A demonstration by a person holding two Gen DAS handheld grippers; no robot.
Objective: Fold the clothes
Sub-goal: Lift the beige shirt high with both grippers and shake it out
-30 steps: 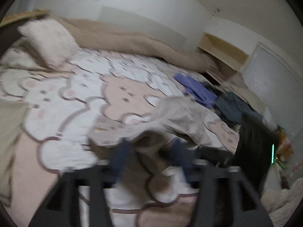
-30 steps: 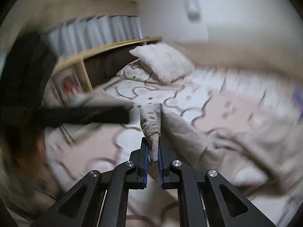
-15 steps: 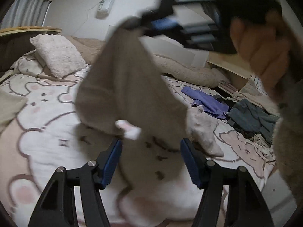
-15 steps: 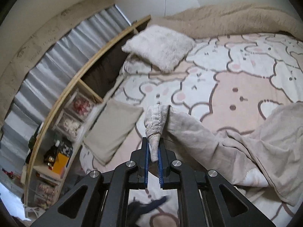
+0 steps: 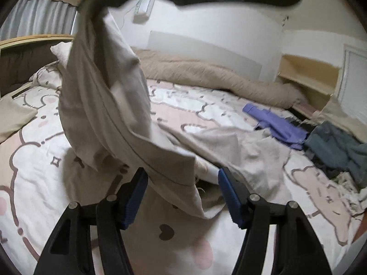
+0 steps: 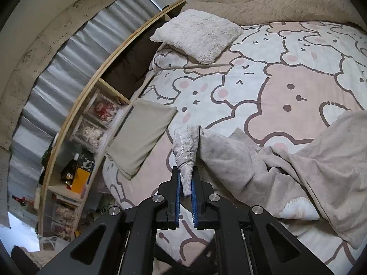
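A beige garment (image 5: pixel 107 105) hangs lifted over the bear-print bed (image 5: pixel 41 178), and its lower part trails onto the sheet. My right gripper (image 6: pixel 185 183) is shut on the garment's ribbed edge (image 6: pixel 187 144). The rest of the cloth (image 6: pixel 298 171) drapes away to the right. My left gripper (image 5: pixel 182 194) stands open low over the bed. The garment's hanging hem (image 5: pixel 179 181) lies between its blue pads (image 5: pixel 135 194) without being pressed. In the left wrist view the right gripper is only a dark blur at the top.
A folded beige piece (image 6: pixel 142 135) lies at the bed's left edge beside wooden shelving (image 6: pixel 91 123). A fluffy pillow (image 6: pixel 197 34) and a brown blanket (image 5: pixel 218 78) sit at the head. A purple garment (image 5: pixel 275 126) and dark clothes (image 5: pixel 335 151) are piled at the right.
The right gripper has lifted the beige garment off the bed, still clamped on its edge. The left gripper has swung down and in, so the hanging hem now sits between its open jaws.
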